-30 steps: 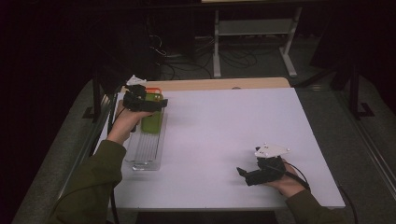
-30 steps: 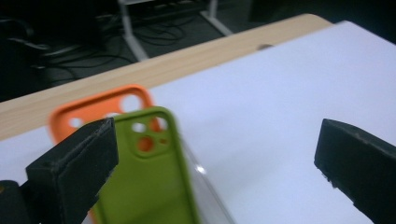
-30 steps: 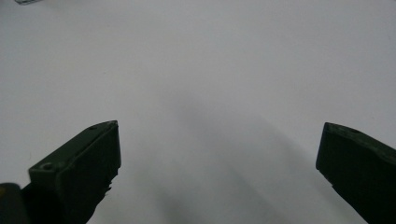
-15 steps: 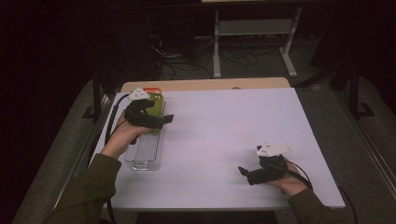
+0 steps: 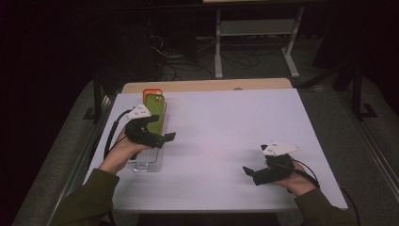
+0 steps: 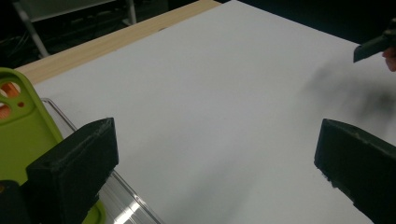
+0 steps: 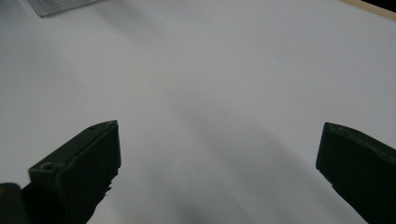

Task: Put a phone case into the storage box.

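White table [image 5: 226, 136] brightly lit, surroundings dark; soft shadows, gripper views slightly blurred

Wide bare stretch of white table [image 5: 226, 122] between the two grippers, open for a pass from either side. Only obstacles sit at the left edge: clear tray [image 5: 149, 155] with a green case [image 5: 155, 113] lying in it and an orange case [image 5: 151, 91] at its far end. Left gripper [image 5: 162, 137] sits over the tray, jaws wide apart, pointing toward the middle; in the left gripper view the tray wall [image 6: 126, 186] and green case [image 6: 23, 126] crowd its left jaw, bare table ahead. Right gripper [image 5: 251, 173] near the front right edge, jaws spread; bare table in front of it, tray corner [image 7: 60, 7] well apart at top.
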